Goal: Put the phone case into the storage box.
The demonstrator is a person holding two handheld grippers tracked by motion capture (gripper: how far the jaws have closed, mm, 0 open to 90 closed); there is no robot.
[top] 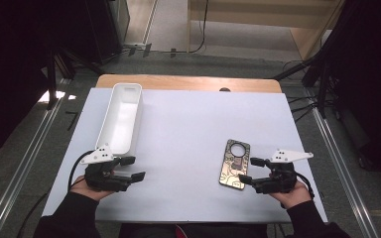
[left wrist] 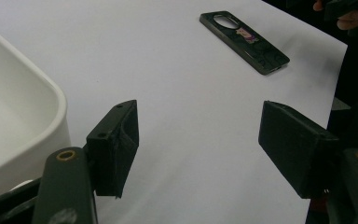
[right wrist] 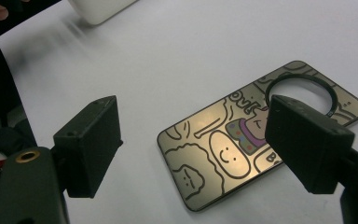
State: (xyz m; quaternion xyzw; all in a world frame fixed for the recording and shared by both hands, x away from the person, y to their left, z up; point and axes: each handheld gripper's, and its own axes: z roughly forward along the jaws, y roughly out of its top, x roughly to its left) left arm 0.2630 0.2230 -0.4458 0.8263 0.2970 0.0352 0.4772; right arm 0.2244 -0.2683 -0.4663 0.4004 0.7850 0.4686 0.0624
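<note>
The phone case (top: 235, 164) lies flat on the white table (top: 188, 129) at lower right of the high view, just beside the right claw (top: 251, 170), which gapes empty. The left claw (top: 132, 168) (lower left) also stands open, near the white tray (top: 120, 116). In the right gripper view, one jaw hides part of the case's cartoon print.

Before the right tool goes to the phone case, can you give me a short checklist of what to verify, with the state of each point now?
1. Right tool open, nothing between the jaws: ok.
2. Dark rectangular phone case with cartoon drawings lies flat on the white table sheet, nothing on it: ok.
3. Right tool beside the case, not yet touching it: ok.
4. Left tool open and empty, apart from the case: ok.
5. Long white plastic tray looks empty: ok.
6. Jaws wide enough for the case's width: cannot tell.
</note>
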